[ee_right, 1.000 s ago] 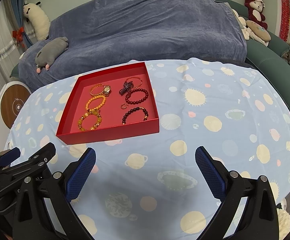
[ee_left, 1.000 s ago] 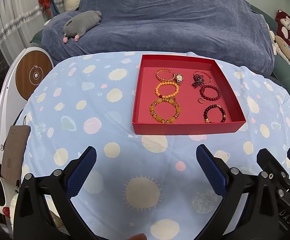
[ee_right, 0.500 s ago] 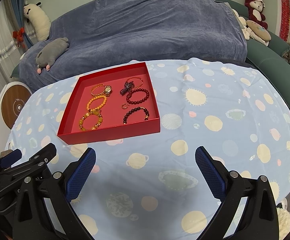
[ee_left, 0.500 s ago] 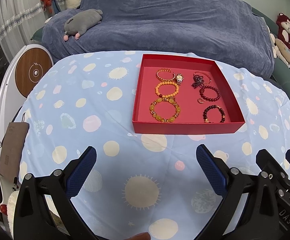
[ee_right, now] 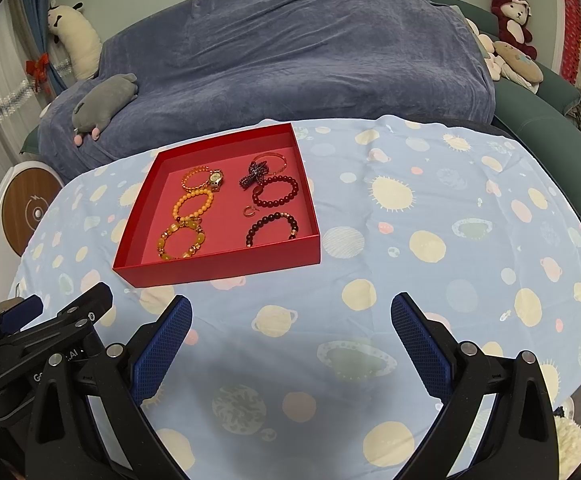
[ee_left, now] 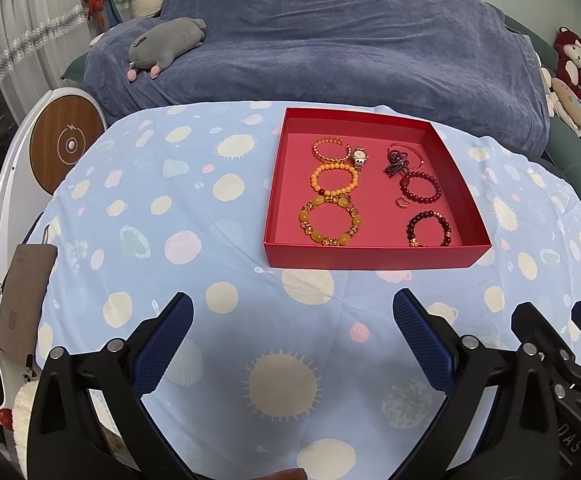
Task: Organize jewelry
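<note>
Red card forms the shallow tray [ee_left: 374,258], upper centre of the left wrist view, its near wall square to the camera; in the right wrist view it sits left of centre, turned slightly. Inside, a left column runs front to back: amber bracelet [ee_left: 329,221], orange bead bracelet [ee_left: 333,180], gold watch [ee_left: 359,156]. The right column holds dark red bead bracelets [ee_left: 420,187]; the near wall cuts off the front one. The left gripper [ee_left: 292,334] and right gripper [ee_right: 291,332] hover over the spotted blue cloth [ee_right: 430,240], fingers spread, holding nothing.
</note>
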`<state>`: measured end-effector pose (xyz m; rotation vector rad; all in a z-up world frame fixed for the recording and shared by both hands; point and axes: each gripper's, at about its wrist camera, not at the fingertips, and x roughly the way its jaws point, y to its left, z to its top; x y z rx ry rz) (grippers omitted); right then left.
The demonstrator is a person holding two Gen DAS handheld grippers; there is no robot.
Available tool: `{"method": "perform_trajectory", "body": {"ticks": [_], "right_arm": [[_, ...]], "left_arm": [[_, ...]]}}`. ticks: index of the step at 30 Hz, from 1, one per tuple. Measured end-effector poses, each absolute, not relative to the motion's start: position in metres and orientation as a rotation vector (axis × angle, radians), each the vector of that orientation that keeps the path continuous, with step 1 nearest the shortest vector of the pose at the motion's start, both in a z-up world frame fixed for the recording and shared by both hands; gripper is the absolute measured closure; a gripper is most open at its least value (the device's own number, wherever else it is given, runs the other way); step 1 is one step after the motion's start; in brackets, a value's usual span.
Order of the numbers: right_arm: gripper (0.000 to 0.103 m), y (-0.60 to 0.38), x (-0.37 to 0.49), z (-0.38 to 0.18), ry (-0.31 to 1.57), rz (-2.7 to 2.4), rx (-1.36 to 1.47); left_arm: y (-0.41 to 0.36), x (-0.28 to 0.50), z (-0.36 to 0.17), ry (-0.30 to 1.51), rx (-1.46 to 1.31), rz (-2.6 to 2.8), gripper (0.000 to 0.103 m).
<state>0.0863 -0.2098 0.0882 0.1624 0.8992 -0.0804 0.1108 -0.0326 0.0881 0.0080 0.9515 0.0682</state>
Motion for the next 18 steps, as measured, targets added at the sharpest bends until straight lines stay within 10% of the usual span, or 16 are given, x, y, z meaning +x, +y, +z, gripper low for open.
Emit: {"method": "perform_trajectory", "body": {"ticks": [18], "right_arm": [[0.007, -0.2078, 0.0855, 0.0879, 0.901, -0.074, 0.159]], "left_arm": [[-0.0305, 0.1124, 0.0847, 0.953, 0.007, 0.086, 0.007]]}}
